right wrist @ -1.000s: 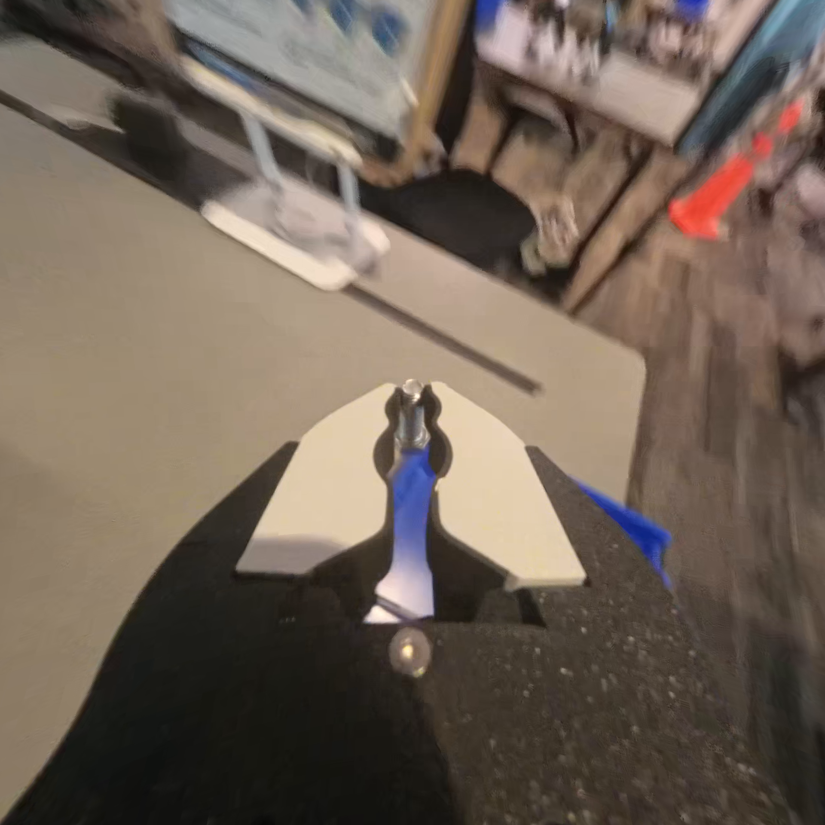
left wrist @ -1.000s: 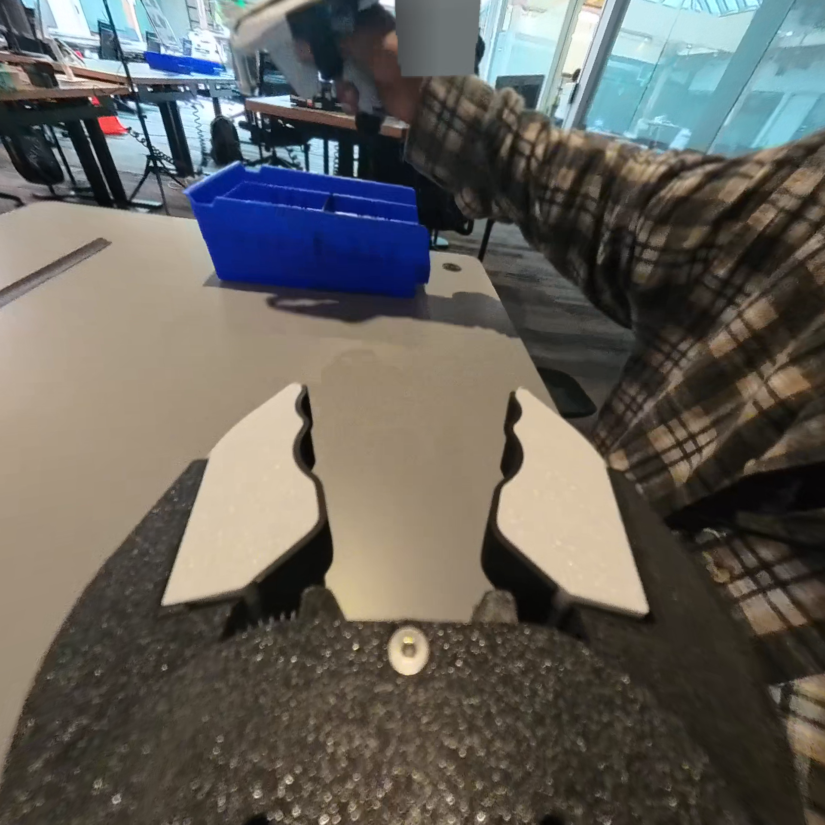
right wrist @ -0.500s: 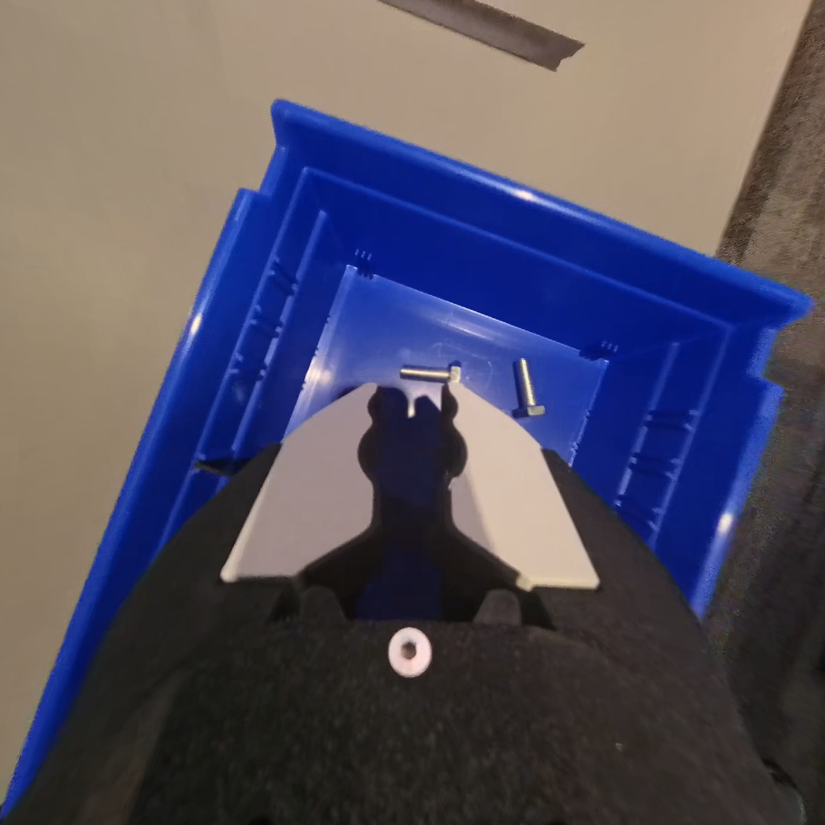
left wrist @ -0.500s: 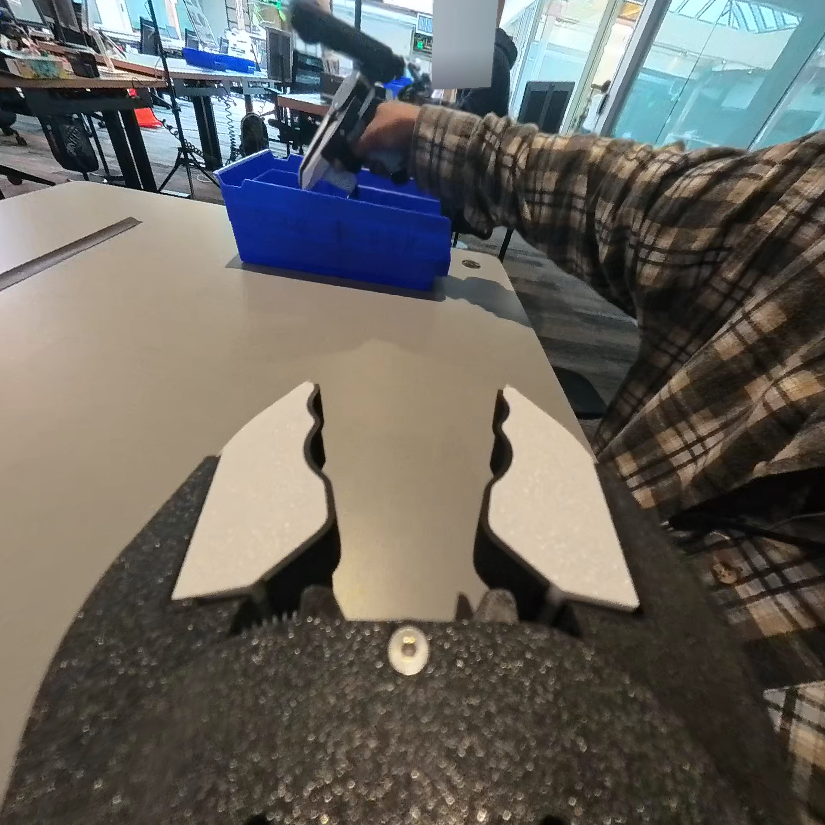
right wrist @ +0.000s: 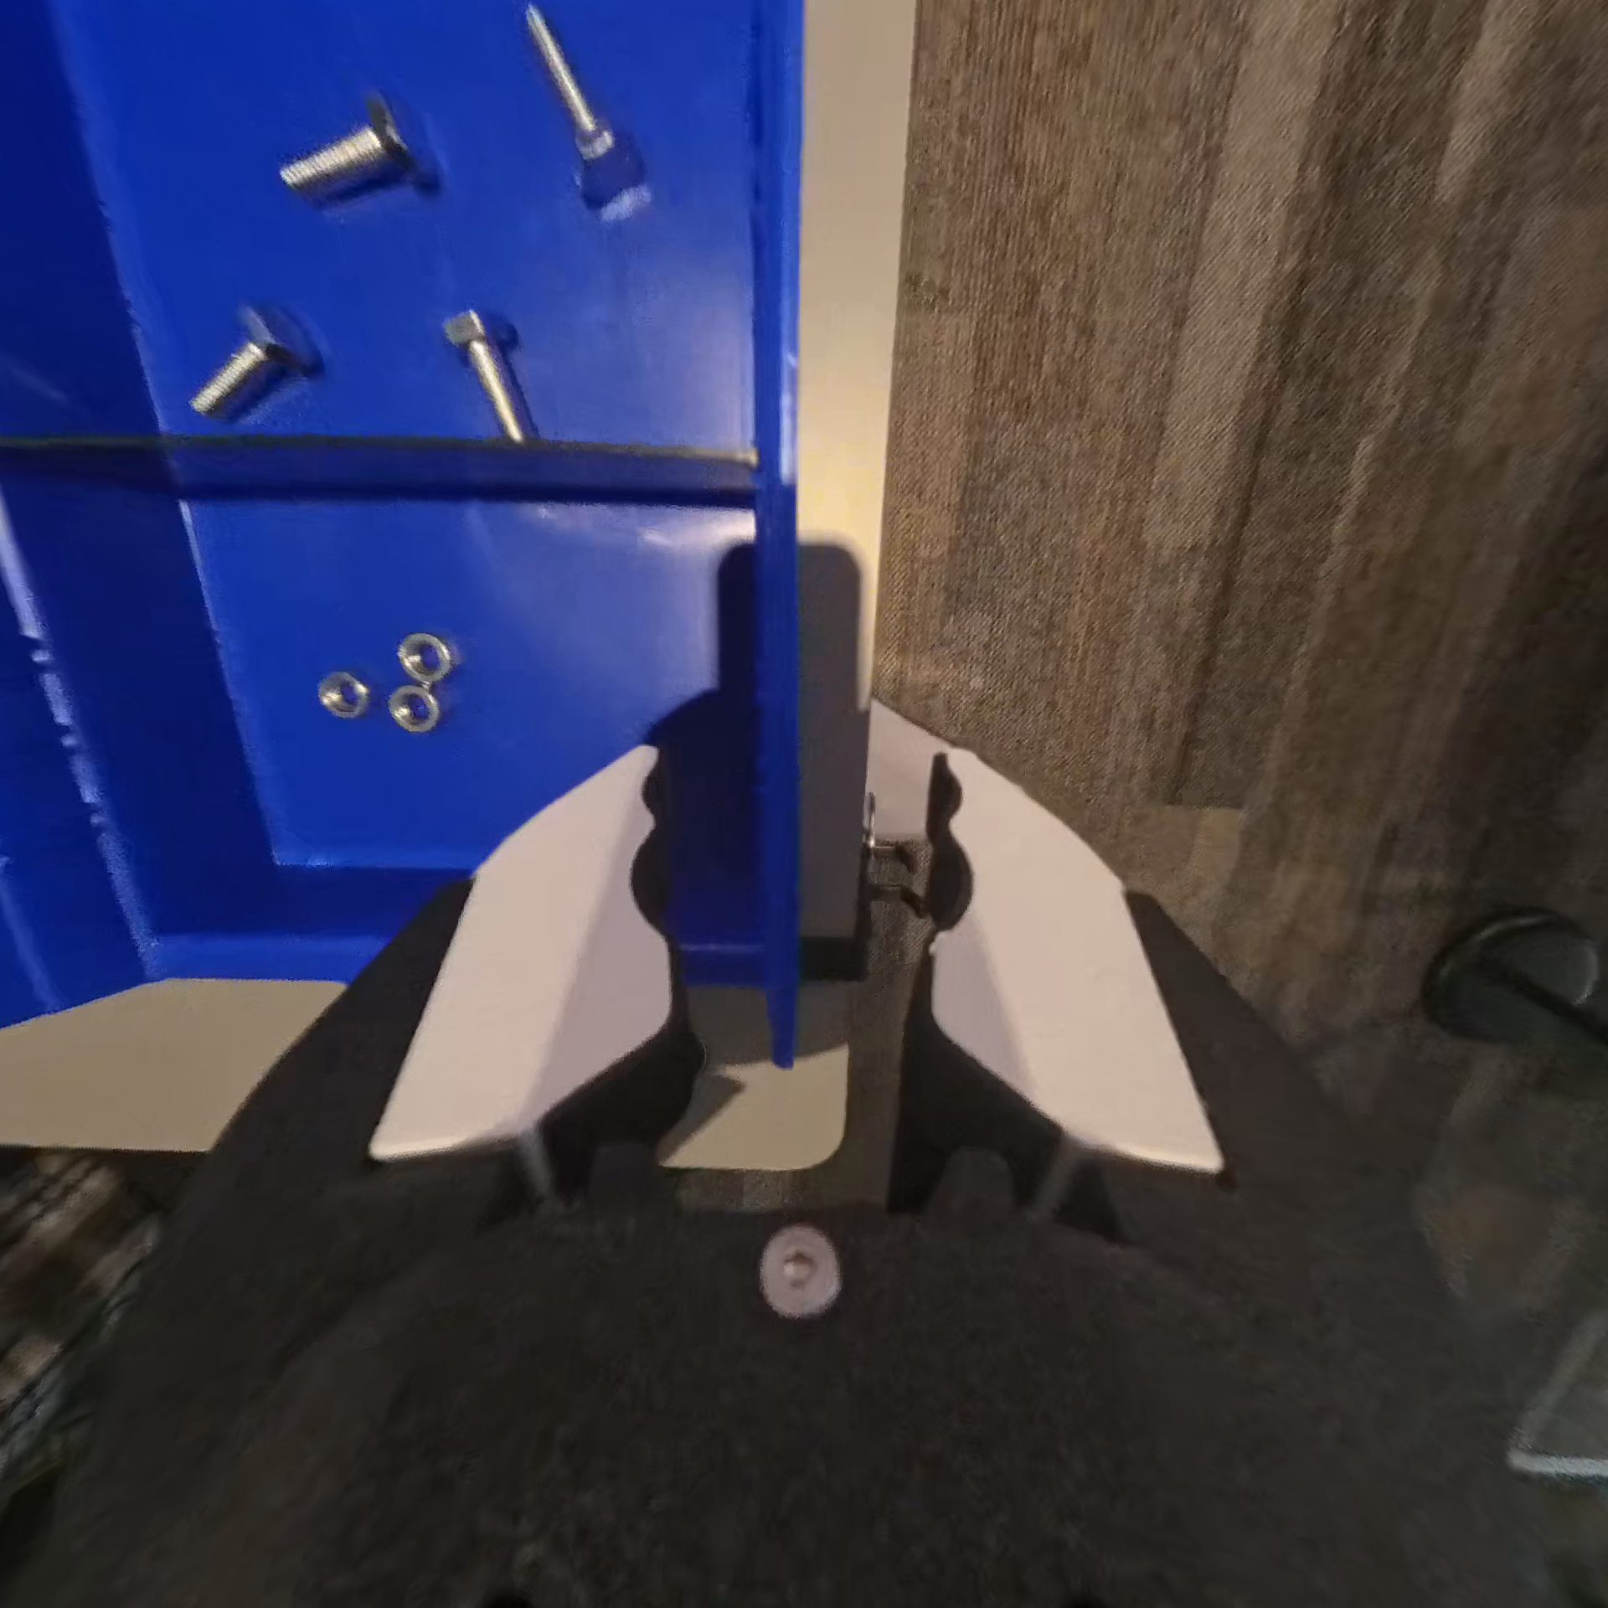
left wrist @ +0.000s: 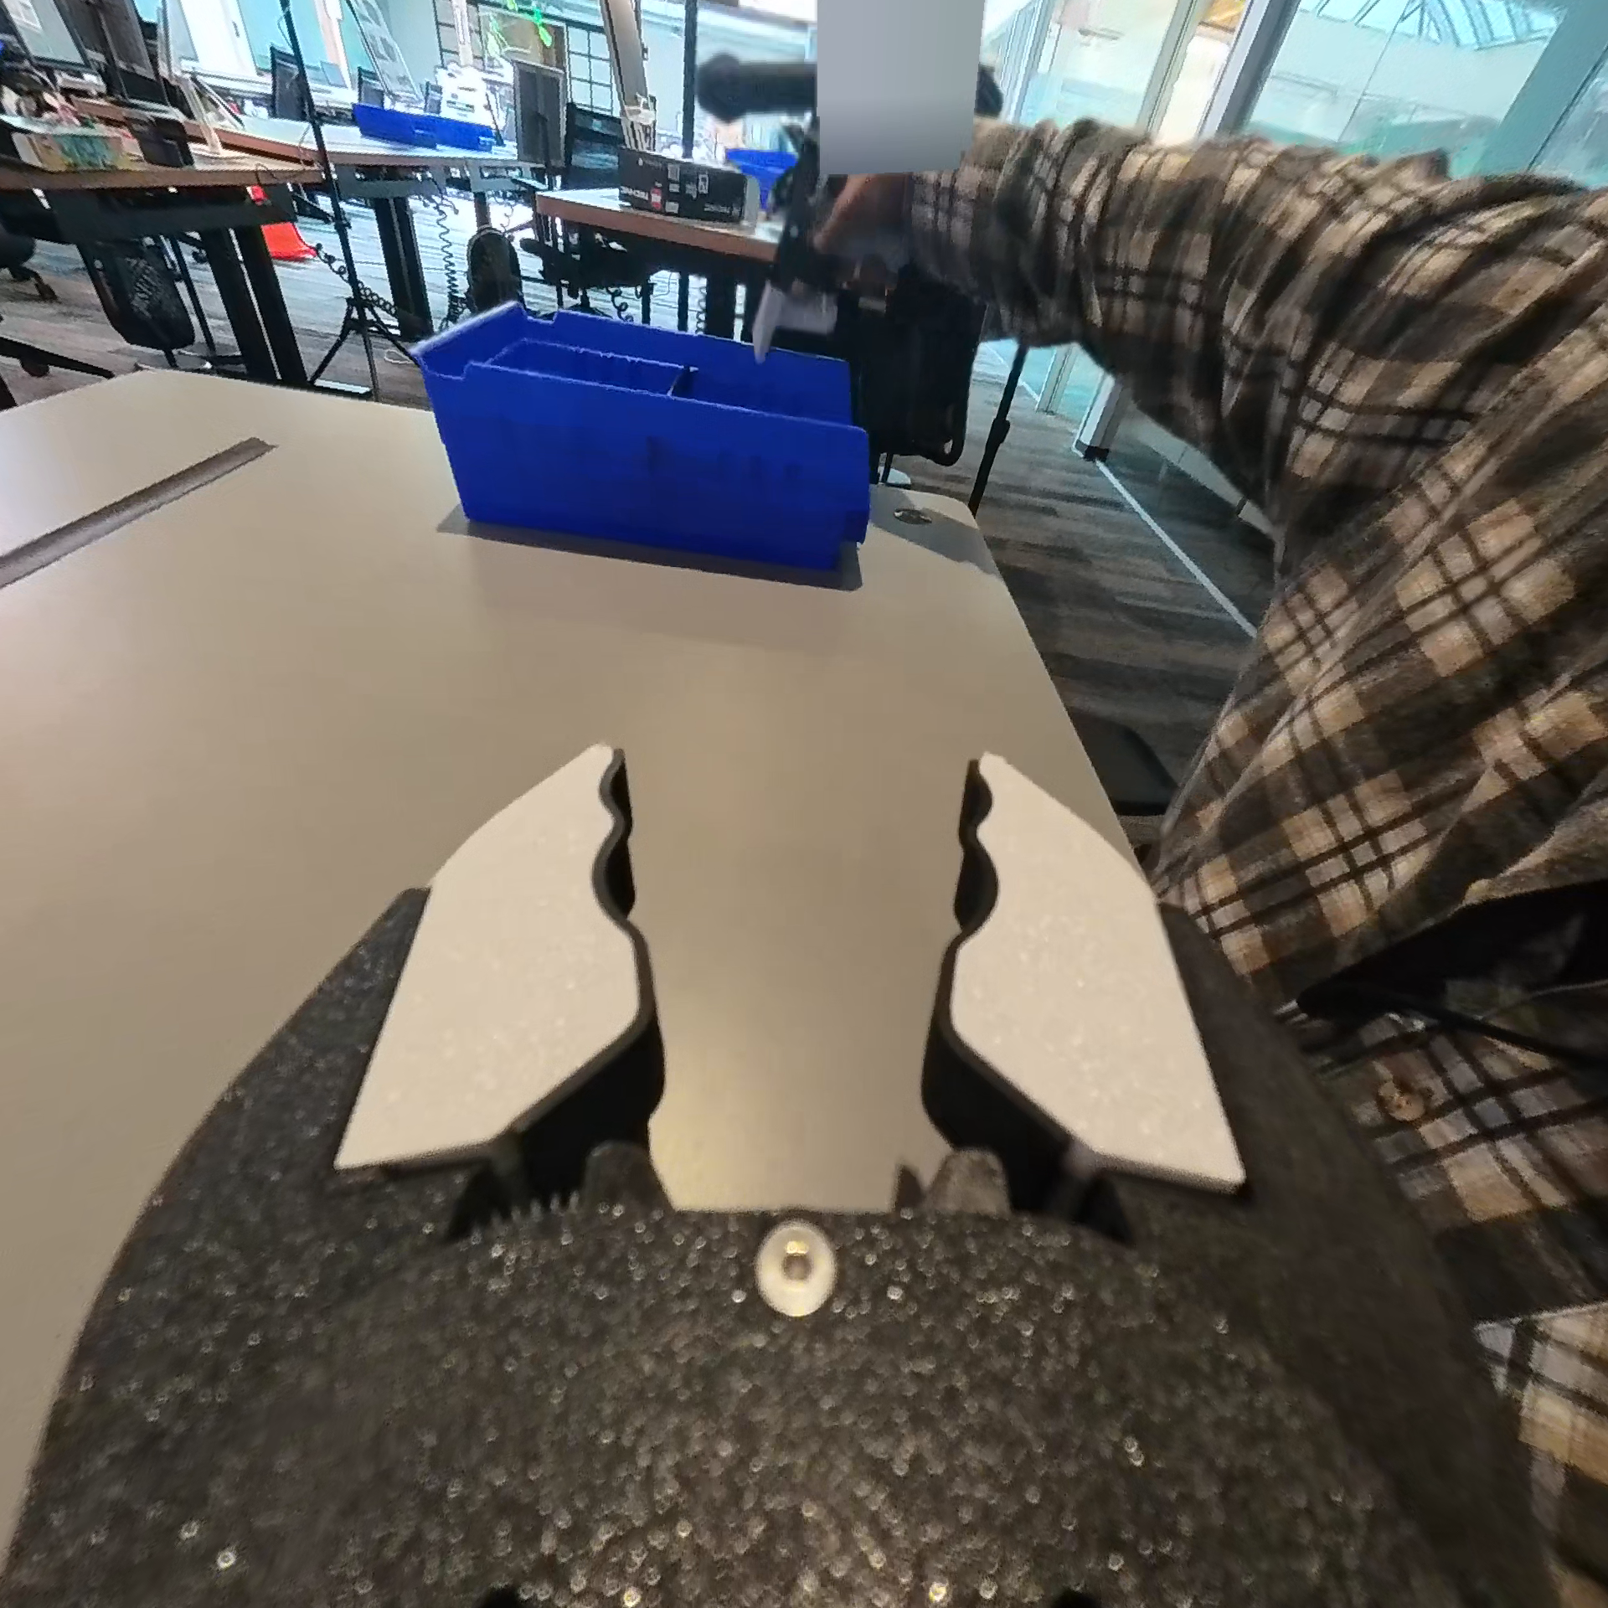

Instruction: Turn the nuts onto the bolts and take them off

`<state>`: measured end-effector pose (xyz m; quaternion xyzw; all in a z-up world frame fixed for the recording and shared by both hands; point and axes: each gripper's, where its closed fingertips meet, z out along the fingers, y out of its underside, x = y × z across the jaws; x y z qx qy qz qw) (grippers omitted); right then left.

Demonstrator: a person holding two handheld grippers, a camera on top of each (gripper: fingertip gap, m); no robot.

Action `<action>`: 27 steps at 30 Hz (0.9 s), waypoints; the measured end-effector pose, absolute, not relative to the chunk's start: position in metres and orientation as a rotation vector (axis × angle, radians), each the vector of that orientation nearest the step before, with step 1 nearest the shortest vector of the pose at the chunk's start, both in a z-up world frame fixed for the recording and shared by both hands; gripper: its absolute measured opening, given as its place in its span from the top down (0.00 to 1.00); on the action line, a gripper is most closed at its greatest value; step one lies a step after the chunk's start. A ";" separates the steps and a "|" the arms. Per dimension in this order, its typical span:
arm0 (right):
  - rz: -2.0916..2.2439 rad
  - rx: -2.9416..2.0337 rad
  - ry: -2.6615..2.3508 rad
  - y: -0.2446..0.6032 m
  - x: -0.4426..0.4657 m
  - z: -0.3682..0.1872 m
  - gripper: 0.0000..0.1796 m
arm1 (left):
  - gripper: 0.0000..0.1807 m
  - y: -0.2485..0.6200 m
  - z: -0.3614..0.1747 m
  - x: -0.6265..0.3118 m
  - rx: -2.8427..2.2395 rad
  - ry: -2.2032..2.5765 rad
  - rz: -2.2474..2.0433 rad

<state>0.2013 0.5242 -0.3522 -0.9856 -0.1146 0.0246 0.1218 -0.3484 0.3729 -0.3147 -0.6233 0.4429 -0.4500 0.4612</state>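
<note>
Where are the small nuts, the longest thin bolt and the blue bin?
nuts (right wrist: 388,685): right wrist view, middle of the cluster of three.
longest thin bolt (right wrist: 570,87): right wrist view, its shank.
blue bin (left wrist: 653,470): left wrist view, its side wall.

The left gripper (left wrist: 792,887) sits low and level, its two pale fingers (left wrist: 513,983) spread wide apart with nothing between them. Ahead of it and off to its right, the right gripper (left wrist: 777,300) points steeply downward, held out on a plaid-sleeved arm (left wrist: 1262,287). Its own jaws also stand wide open and empty (right wrist: 796,879).
</note>
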 end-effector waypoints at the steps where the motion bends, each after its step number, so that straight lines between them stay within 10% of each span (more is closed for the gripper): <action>1: 0.082 -2.901 -0.327 0.522 0.202 -0.361 0.70 | 0.60 0.373 -0.313 -0.348 -1.531 1.086 -1.110; 6: 0.290 -3.015 -0.282 0.514 0.190 -0.390 0.96 | 0.60 0.366 -0.297 -0.360 -1.528 1.037 -1.129; 27: 0.206 -2.929 -0.566 0.491 0.038 -0.391 0.96 | 0.64 0.280 -0.255 -0.472 -1.578 0.778 -0.905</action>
